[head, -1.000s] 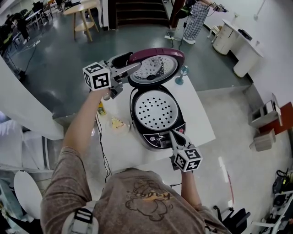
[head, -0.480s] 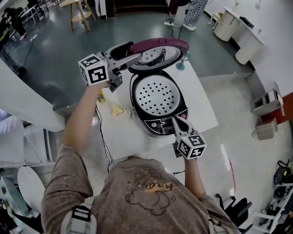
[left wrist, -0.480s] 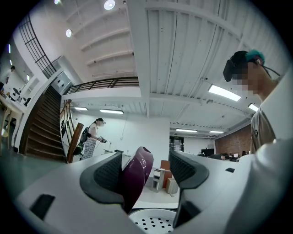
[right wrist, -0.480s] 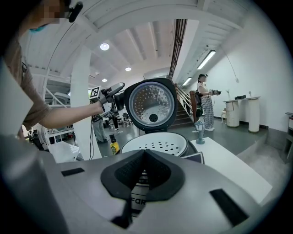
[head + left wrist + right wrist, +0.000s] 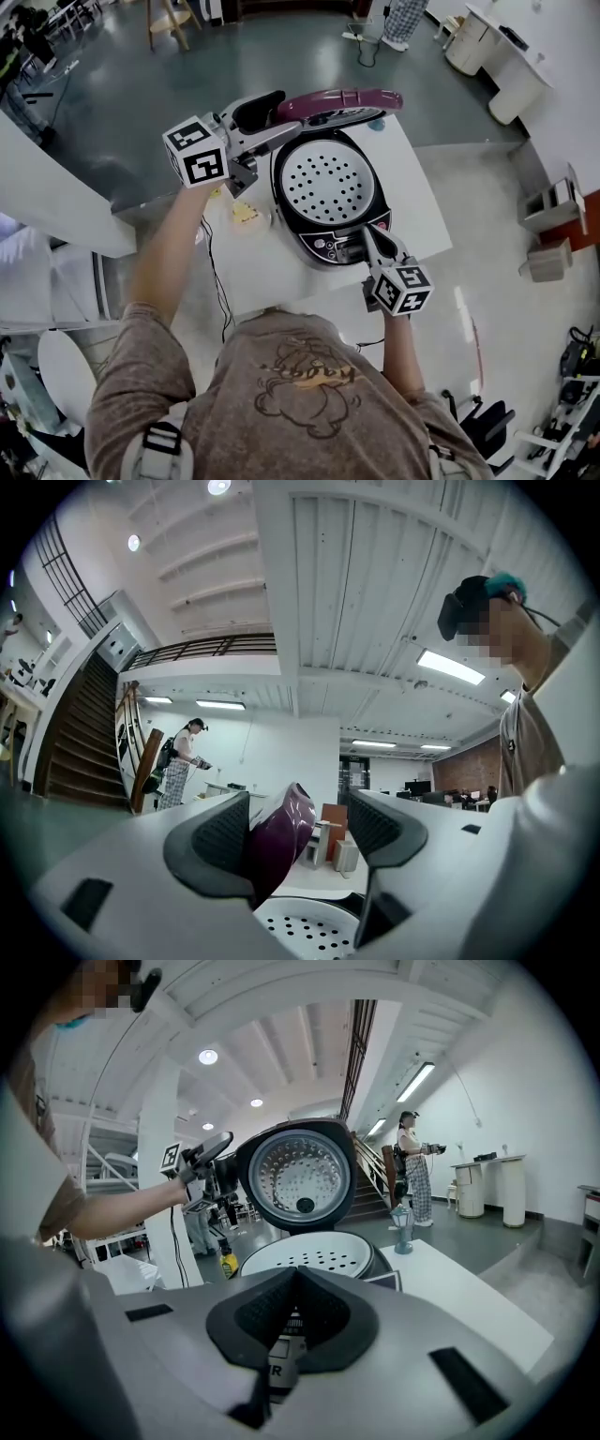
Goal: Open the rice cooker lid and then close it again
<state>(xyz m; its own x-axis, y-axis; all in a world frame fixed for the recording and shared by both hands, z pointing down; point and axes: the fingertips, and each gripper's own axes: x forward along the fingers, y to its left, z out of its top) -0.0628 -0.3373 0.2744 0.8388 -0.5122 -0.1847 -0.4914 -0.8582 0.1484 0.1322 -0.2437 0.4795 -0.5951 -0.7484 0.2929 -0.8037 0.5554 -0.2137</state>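
The rice cooker (image 5: 328, 192) stands on a white table (image 5: 417, 211) with its maroon lid (image 5: 342, 100) raised nearly upright. Inside lies a white perforated tray (image 5: 323, 180). My left gripper (image 5: 281, 127) is open, and the lid's left rim (image 5: 281, 841) sits between its jaws, against the left pad (image 5: 220, 841). My right gripper (image 5: 367, 232) is shut, its tips at the cooker's front control panel (image 5: 339, 248). The right gripper view shows the lid's metal inner face (image 5: 298, 1176) and the tray (image 5: 309, 1255) beyond the shut jaws (image 5: 291, 1277).
A small dish of food (image 5: 246, 214) lies left of the cooker, and a cable (image 5: 214, 281) runs off the table's left side. A small blue glass ornament (image 5: 401, 1227) stands behind the cooker at the right. Stairs, another person and furniture are far off.
The lid has swung from showing its inner face to the head view to standing almost edge-on. The left gripper stayed at its rim. The right gripper kept to the front panel.
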